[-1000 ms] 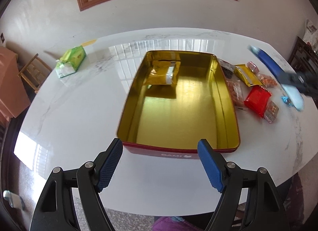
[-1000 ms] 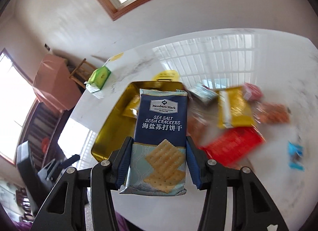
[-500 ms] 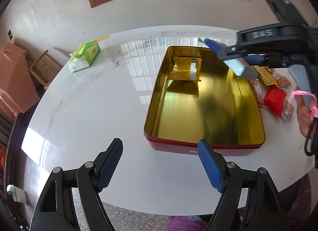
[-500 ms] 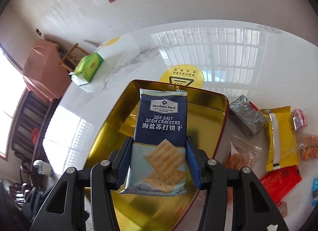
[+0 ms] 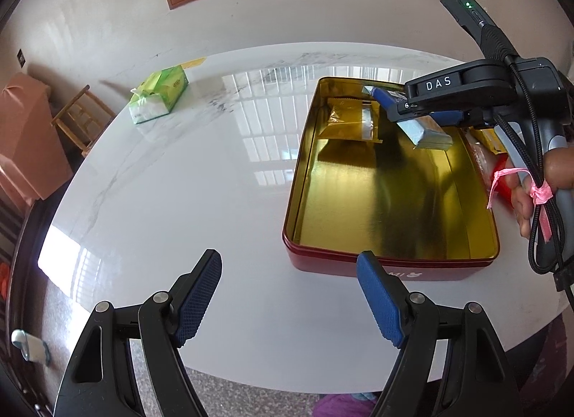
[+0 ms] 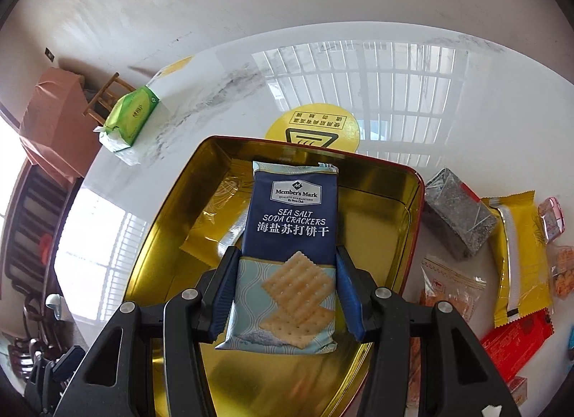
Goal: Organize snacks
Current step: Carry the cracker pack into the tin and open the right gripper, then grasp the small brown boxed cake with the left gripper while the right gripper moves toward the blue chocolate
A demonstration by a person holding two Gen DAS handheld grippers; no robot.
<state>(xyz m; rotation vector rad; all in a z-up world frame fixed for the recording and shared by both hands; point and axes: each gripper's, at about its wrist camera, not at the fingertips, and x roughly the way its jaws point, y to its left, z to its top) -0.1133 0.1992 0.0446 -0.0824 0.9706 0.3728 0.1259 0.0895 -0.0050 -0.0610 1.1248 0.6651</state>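
A glossy white marble-look table, rounded at its edge, mirrors the barred window. On it sits a rectangular tin with rounded corners, red outside and polished gold inside, its floor bright as a mirror. A flat gold foil packet with crimped ends lies at the tin's far end. A soft green tissue pack rests well apart, near the table's far left edge.

Just beside the tin's right wall lie loose snacks: a long yellow wrapper, a dark speckled block, a clear zip bag of orange pieces and a red packet; smaller items further right are too blurred to name.

The right gripper clamps a smooth blue-and-pale soda cracker pack by its lower sides, holding it above the tin's interior. The left gripper stands with its cross-hatched blue pads spread wide and nothing between them, over bare table near the tin's front left corner.
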